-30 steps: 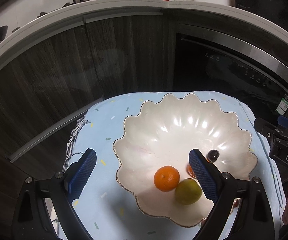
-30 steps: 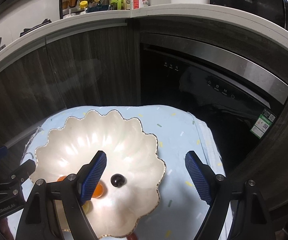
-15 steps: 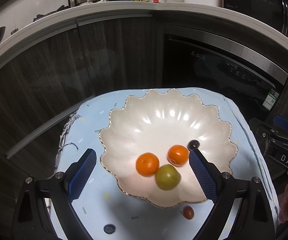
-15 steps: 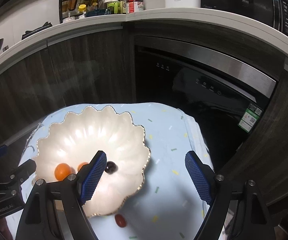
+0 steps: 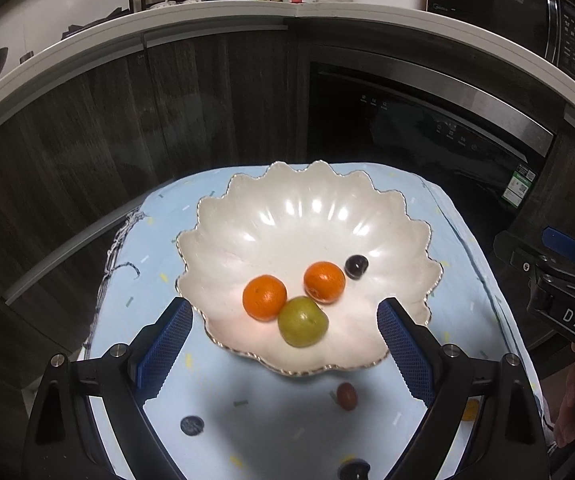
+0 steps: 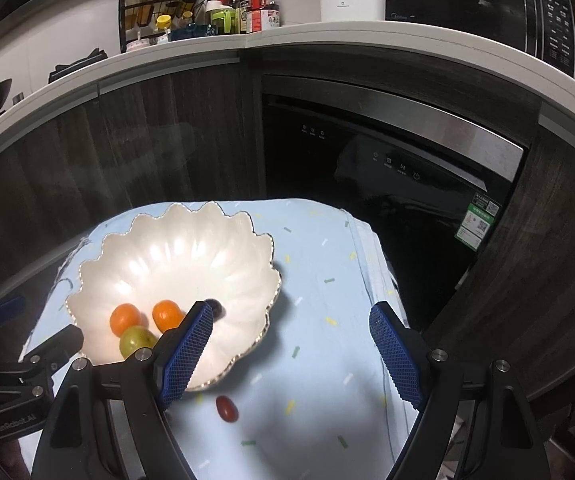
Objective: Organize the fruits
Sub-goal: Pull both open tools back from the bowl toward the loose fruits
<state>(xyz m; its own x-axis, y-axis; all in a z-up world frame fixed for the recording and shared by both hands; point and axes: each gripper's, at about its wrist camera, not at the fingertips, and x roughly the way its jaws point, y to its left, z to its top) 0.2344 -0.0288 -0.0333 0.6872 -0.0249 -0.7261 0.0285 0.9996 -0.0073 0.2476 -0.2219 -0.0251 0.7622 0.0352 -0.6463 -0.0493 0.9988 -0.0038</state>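
Fruits mostly sit in the scalloped white bowl (image 5: pixel 307 216) at the centre of the left wrist frame: two oranges (image 5: pixel 264 297) and (image 5: pixel 324 282), a green fruit (image 5: pixel 302 321) touching both, and a dark grape (image 5: pixel 356 266) just to their right. Strays wait on the blue cloth (image 5: pixel 159 280) below the bowl's near rim: a small red fruit (image 5: pixel 346 396) at lower centre, a dark one (image 5: pixel 192 425) at lower left, another dark one (image 5: pixel 353 472) at the bottom edge, and a yellowish bit (image 5: pixel 469 410) half hidden behind the finger at lower right.

Left gripper (image 5: pixel 283 346) hangs over the bowl's near rim, jaws wide apart, nothing between them. Right gripper (image 6: pixel 289 354) is spread just as wide and empty, its left pad over the bowl's edge, and the red fruit (image 6: pixel 226 408) lies on the cloth low in its frame, between the two fingers.

Looks like the gathering step, between picks. Next move, by my reading: drop onto that red fruit, straddle it, close gently since it is small, round and likely to roll, then lift it over the rim into the bowl
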